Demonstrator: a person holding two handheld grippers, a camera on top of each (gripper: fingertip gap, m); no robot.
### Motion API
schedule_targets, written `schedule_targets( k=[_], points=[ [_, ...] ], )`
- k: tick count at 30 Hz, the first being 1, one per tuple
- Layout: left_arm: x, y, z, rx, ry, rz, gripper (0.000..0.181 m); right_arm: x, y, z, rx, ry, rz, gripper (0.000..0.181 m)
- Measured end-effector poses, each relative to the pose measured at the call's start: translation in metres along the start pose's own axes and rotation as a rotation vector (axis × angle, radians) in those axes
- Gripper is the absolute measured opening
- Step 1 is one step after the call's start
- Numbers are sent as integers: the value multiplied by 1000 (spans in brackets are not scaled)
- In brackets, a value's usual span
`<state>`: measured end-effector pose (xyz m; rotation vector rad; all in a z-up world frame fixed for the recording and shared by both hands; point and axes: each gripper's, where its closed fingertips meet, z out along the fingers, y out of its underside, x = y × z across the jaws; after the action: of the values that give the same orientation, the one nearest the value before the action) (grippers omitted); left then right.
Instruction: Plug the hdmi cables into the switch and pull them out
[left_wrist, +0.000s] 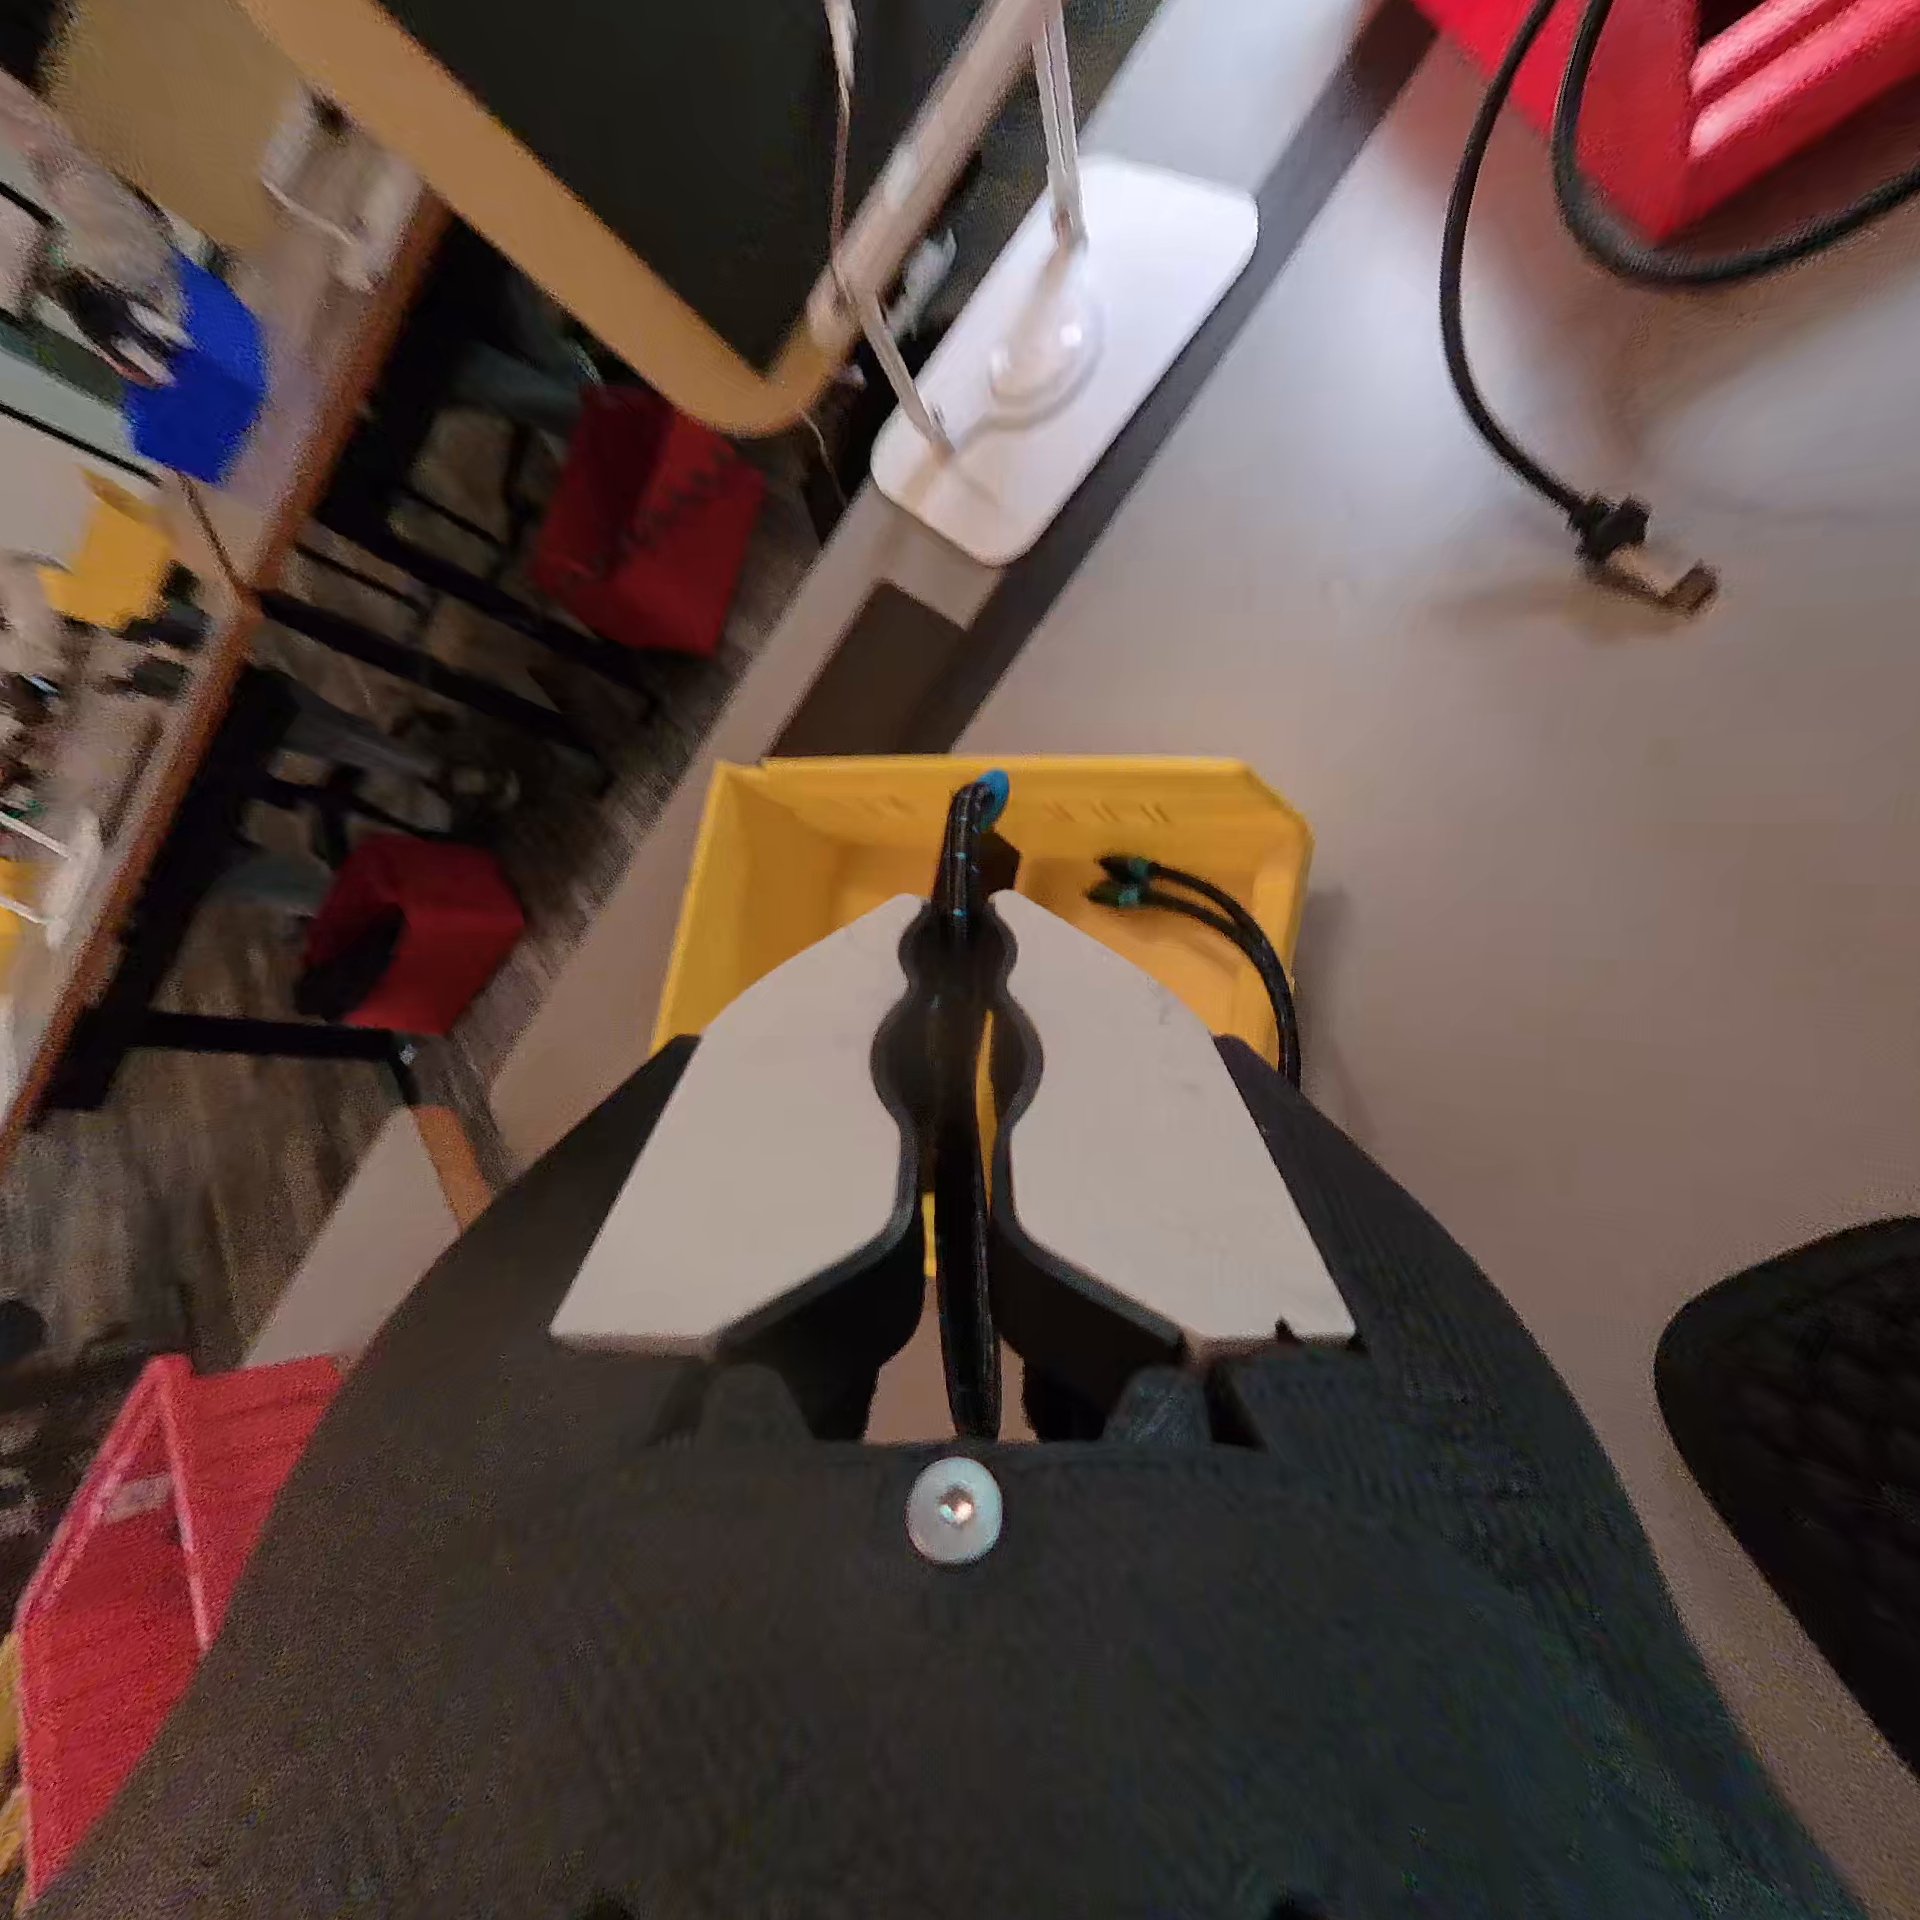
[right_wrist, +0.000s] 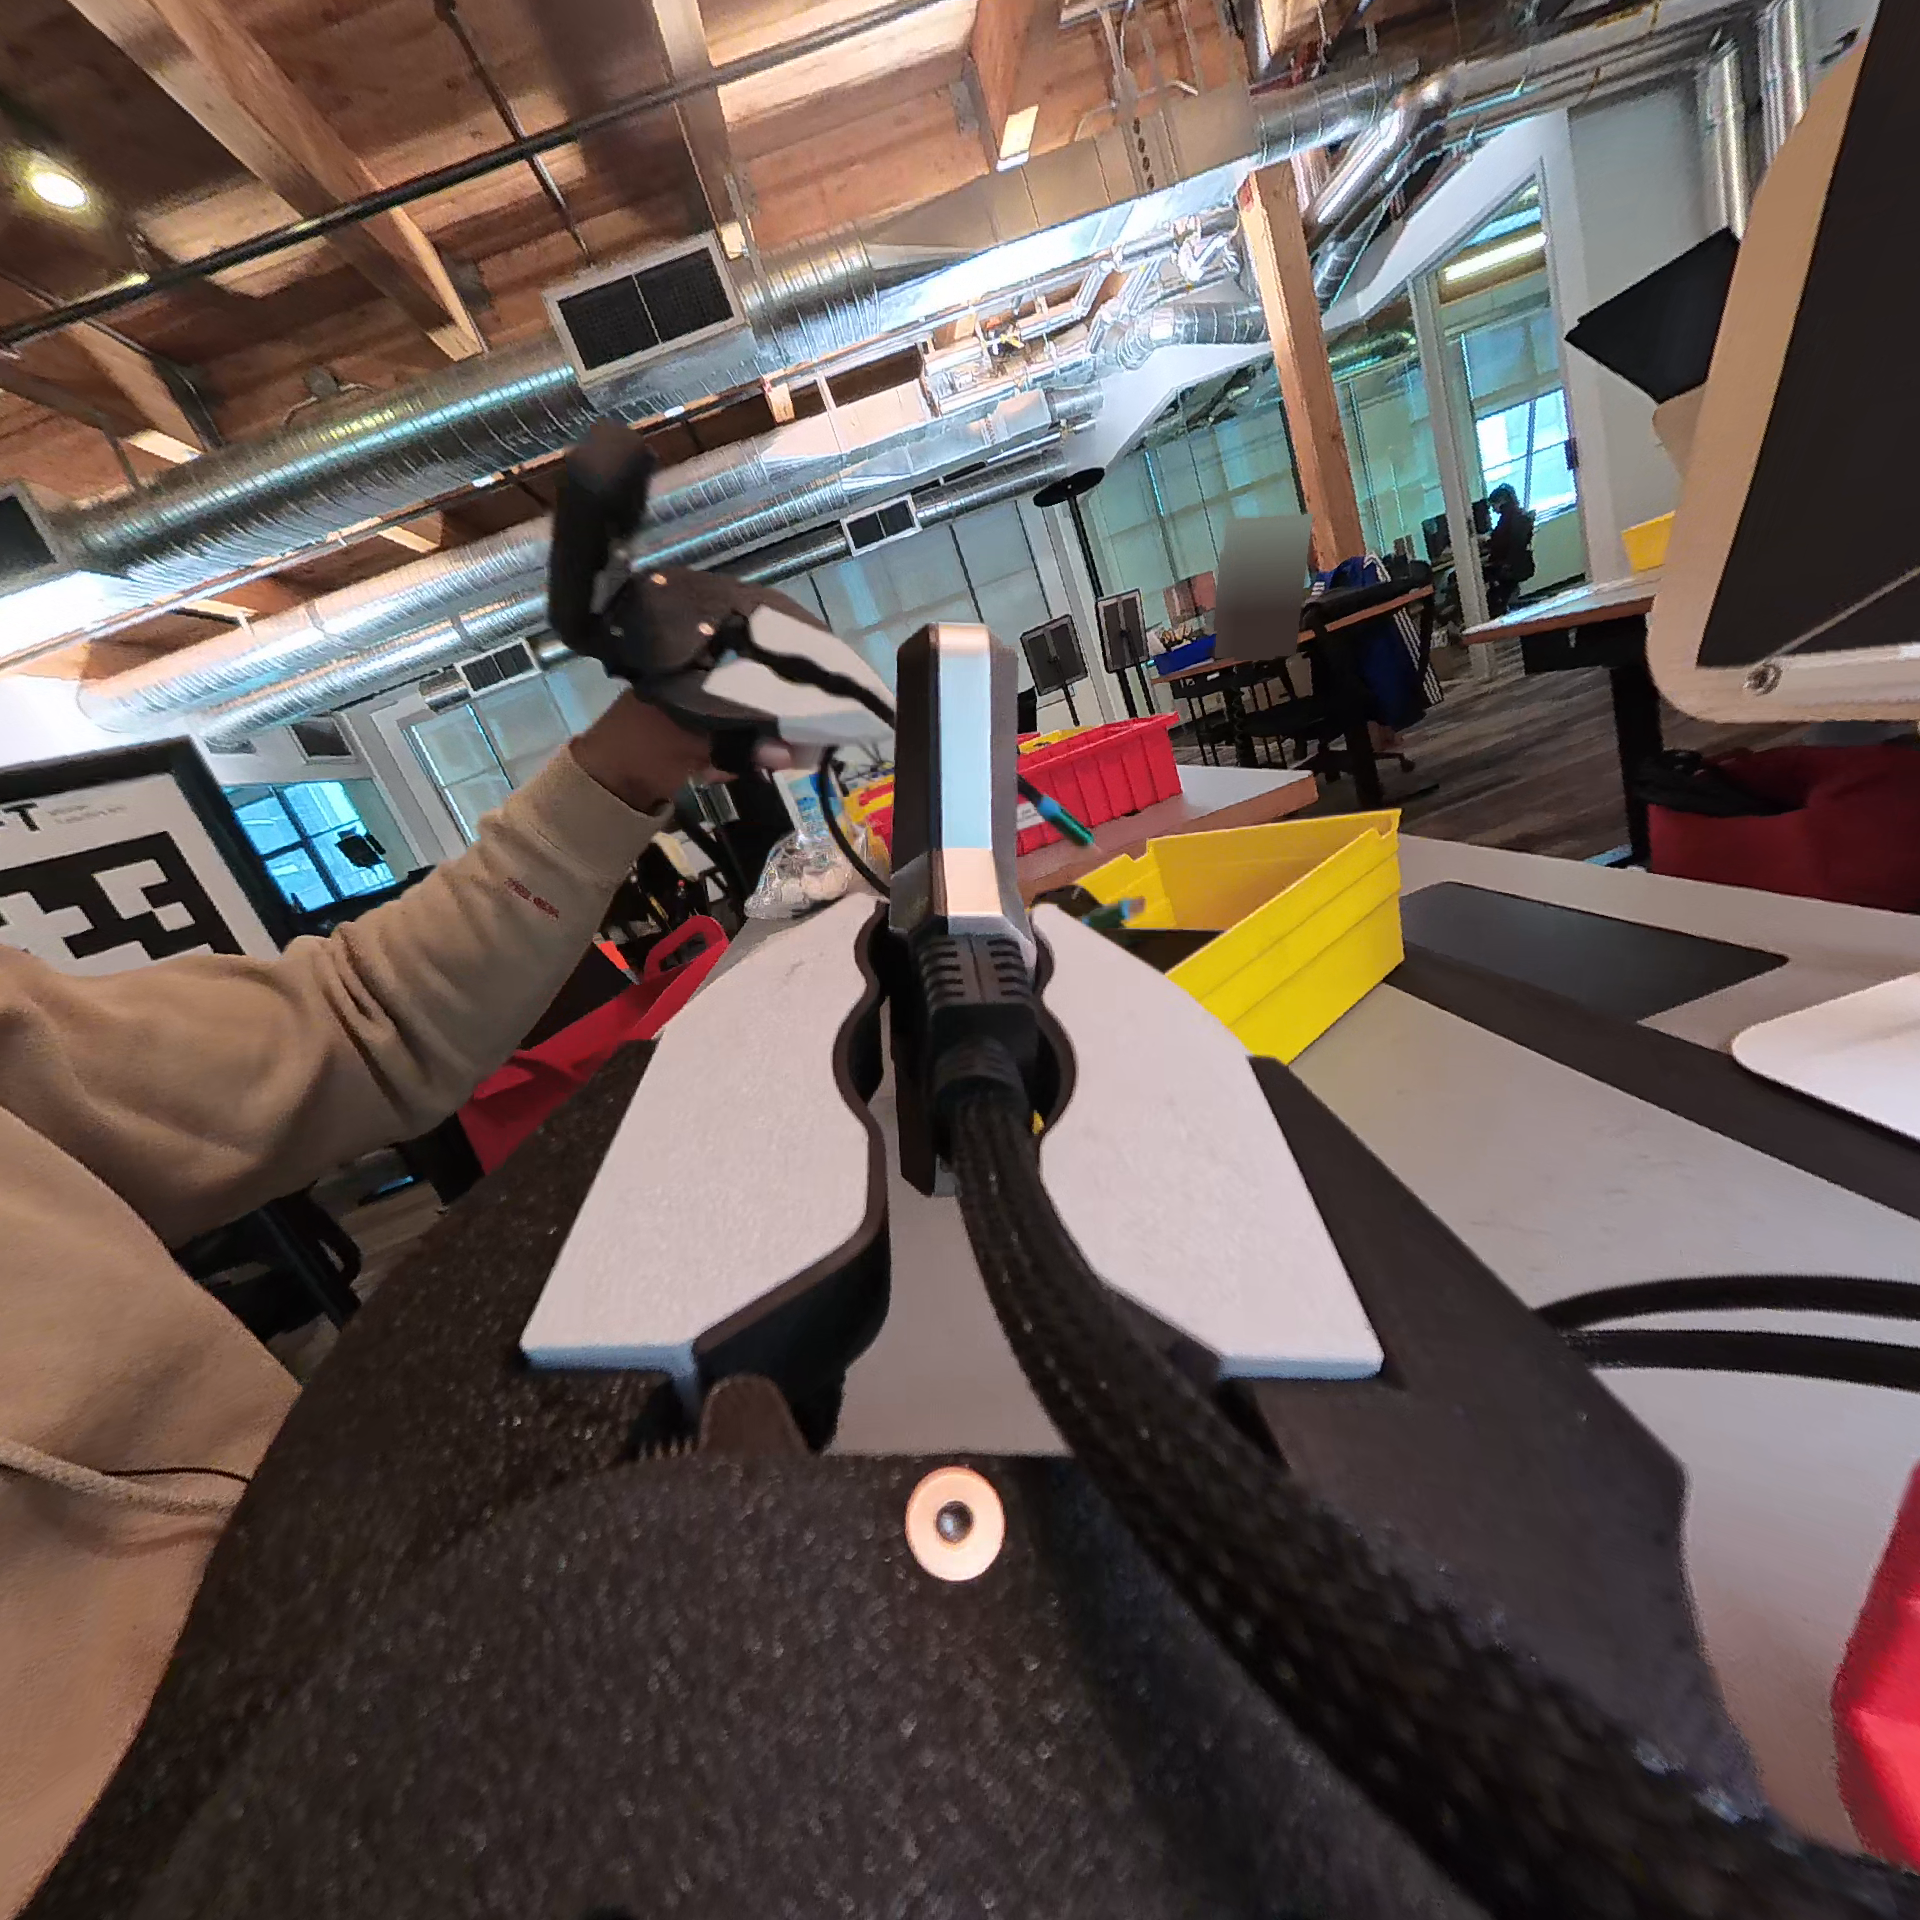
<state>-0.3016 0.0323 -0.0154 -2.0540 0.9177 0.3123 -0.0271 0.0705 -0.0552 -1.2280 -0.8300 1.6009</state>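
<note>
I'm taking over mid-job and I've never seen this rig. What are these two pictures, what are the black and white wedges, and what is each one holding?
There is no robot arm. A person holds a two-finger gripper in each hand, and each picture comes from a camera on one gripper, looking along its white fingers.

In the left wrist view, the left gripper is shut on a thin black cable with a blue tip, above a yellow bin on the grey table. More cable ends lie in that bin, and a loose plug lies on the table.

In the right wrist view, the right gripper is shut on the switch, a slim dark and silver box with a thick braided cable plugged into it. The left gripper shows farther off, held by a hand.
</note>
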Motion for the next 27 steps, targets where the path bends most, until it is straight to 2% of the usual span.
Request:
schedule_targets(
  k=[1, 4, 6, 9, 12, 15, 19, 22, 27],
  points=[
    [-2, -14, -12, 40, -19, 7, 7, -1, -3, -2, 8, 1, -4, 22],
    [6, -54, -43, 166, -8, -3, 7, -3, -14, -8, 34, 4, -15, 22],
    [22, -79, -58, 260, 66, -47, 7, -4, -21, -12, 52, 7, -22, 22],
    [55, -106, -69, 383, 248, -139, 7, -4, -29, -19, 70, 13, -33, 22],
    [96, -119, -65, 468, 485, -268, 7, -4, -36, -26, 86, 23, -45, 22],
    [139, -111, -37, 481, 701, -414, 7, -1, -43, -33, 97, 39, -52, 22],
    [191, -75, 24, 408, 860, -557, 7, 7, -46, -43, 104, 71, -56, 22],
    [207, -52, 52, 390, 872, -582, 7, 11, -48, -48, 113, 83, -49, 22],
    [187, -31, 82, 329, 743, -600, 6, 20, -44, -48, 110, 94, -31, 22]
  ],
)
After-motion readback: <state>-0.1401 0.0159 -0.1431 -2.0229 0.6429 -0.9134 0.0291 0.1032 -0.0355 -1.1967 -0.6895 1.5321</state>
